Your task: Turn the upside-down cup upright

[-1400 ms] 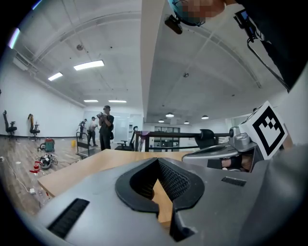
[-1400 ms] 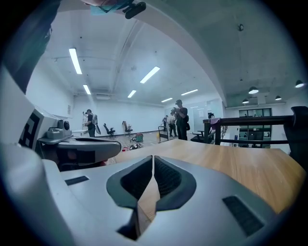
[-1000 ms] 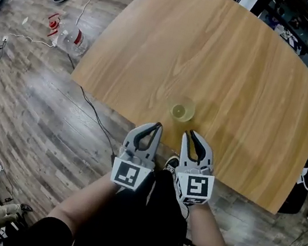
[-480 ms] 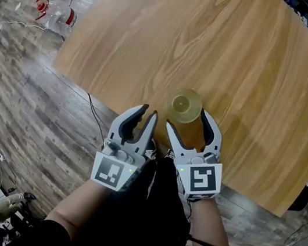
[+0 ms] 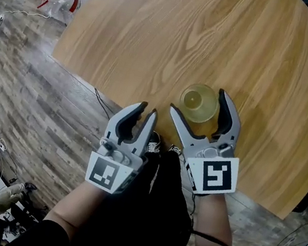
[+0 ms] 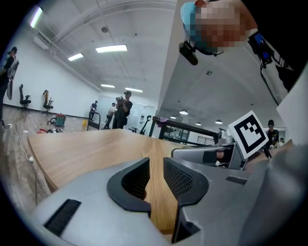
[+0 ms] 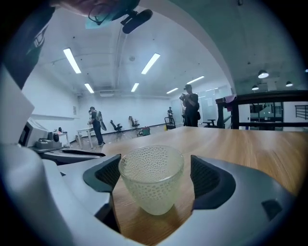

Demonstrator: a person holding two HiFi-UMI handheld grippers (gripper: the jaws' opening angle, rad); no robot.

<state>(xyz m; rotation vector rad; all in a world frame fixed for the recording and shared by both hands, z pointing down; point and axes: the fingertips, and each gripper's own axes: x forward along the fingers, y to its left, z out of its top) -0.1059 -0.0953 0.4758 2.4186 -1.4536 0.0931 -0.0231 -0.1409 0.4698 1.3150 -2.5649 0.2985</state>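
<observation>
Straddling dimpled glass cup point(image 7: 152, 178), right tool point(image 5: 199, 102) has jaws opening wide, one pad on each side, neither touching it. Likely staged for side grasp so wrist roll can invert cup. Cup stands on desk point(image 5: 216, 36) near person's edge, long axis vertical. Wide end points up, narrow end on wood; cannot tell whether top is mouth or base. Left tool point(image 5: 146, 111) just beside, jaws opening slightly, only desk between them. Probably idle.
</observation>
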